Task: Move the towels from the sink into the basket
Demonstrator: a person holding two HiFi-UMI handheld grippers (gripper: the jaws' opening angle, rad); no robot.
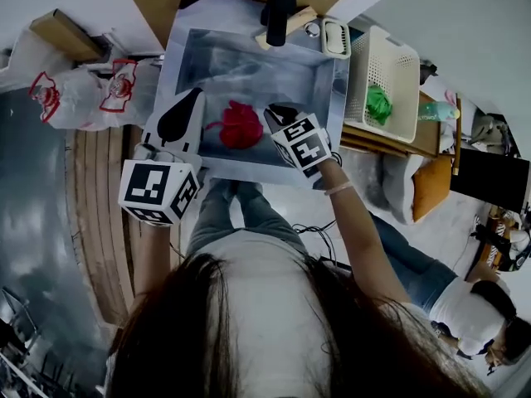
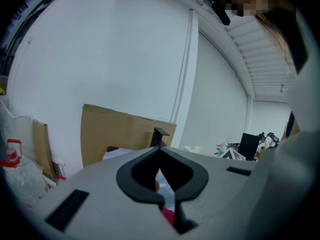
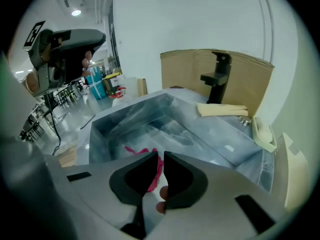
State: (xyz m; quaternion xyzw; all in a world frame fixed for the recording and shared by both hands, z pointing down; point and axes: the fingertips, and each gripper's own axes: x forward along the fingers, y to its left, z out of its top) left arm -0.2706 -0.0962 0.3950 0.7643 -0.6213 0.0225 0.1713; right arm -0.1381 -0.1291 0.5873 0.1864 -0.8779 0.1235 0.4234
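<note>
A crumpled red towel (image 1: 239,124) lies on the floor of the steel sink (image 1: 265,73). My right gripper (image 1: 279,114) hovers just right of it at the sink's near side, jaws shut with nothing between them. In the right gripper view the red towel (image 3: 135,150) shows just beyond the gripper (image 3: 161,155). My left gripper (image 1: 196,94) hangs over the sink's left rim, shut and empty; its own view has the gripper (image 2: 160,149) pointing at the far wall, with a sliver of red towel (image 2: 167,215) below. The white basket (image 1: 390,52) right of the sink holds a green towel (image 1: 378,104).
A black faucet (image 1: 280,11) stands at the sink's back edge beside a soap dish (image 1: 336,38) and a beige cloth (image 3: 222,110). Plastic bags (image 1: 91,94) and cardboard (image 1: 62,31) lie left of the sink. Another person (image 1: 473,305) crouches at the lower right.
</note>
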